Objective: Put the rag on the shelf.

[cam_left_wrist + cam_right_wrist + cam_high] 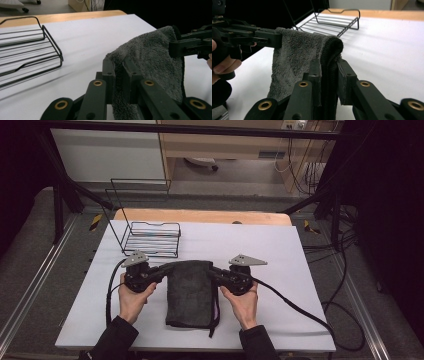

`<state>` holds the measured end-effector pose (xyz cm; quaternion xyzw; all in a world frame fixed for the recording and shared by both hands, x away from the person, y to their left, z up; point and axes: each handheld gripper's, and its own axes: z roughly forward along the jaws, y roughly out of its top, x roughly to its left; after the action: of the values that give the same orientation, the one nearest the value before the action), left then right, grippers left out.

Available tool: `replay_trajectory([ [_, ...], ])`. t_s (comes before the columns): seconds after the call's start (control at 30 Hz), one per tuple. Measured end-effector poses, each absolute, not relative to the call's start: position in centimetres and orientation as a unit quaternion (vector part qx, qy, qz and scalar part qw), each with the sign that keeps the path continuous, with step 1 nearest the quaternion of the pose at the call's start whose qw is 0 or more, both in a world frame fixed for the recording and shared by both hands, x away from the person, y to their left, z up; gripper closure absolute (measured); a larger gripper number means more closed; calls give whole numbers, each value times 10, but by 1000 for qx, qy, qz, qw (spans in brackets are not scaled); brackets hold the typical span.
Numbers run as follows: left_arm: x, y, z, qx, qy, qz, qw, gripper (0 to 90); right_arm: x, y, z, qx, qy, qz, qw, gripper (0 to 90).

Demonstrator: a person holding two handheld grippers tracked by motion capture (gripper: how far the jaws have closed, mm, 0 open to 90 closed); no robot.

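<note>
In the high view, a white worktop [280, 255] with a wooden far edge is seen on a grey floor strewn with cables. An empty black wire rack [150, 237] stands at its far left. A dark grey terry towel [190, 292], folded long, lies at the near centre, its far corners gripped by the left gripper [161, 271] and the right gripper [214, 272].

In the left gripper view, the fingers [108, 75] are closed narrowly on the fluffy towel's edge, the rack beside them.

In the right gripper view, the fingers [344, 75] are clamped on the towel's thick folded corner, lifted off the worktop.
</note>
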<state>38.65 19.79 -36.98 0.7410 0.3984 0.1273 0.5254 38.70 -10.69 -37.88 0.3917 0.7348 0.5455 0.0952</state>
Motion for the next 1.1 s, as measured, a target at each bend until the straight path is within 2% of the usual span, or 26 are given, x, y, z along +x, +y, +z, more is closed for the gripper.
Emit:
replay_trajectory([
  [0.63,372,209,-342,707,385,171,568,809,374,-96,-344,341,719,585,158,764],
  [1.1,367,224,-324,680,383,202,592,810,372,-81,-330,316,702,612,181,765],
])
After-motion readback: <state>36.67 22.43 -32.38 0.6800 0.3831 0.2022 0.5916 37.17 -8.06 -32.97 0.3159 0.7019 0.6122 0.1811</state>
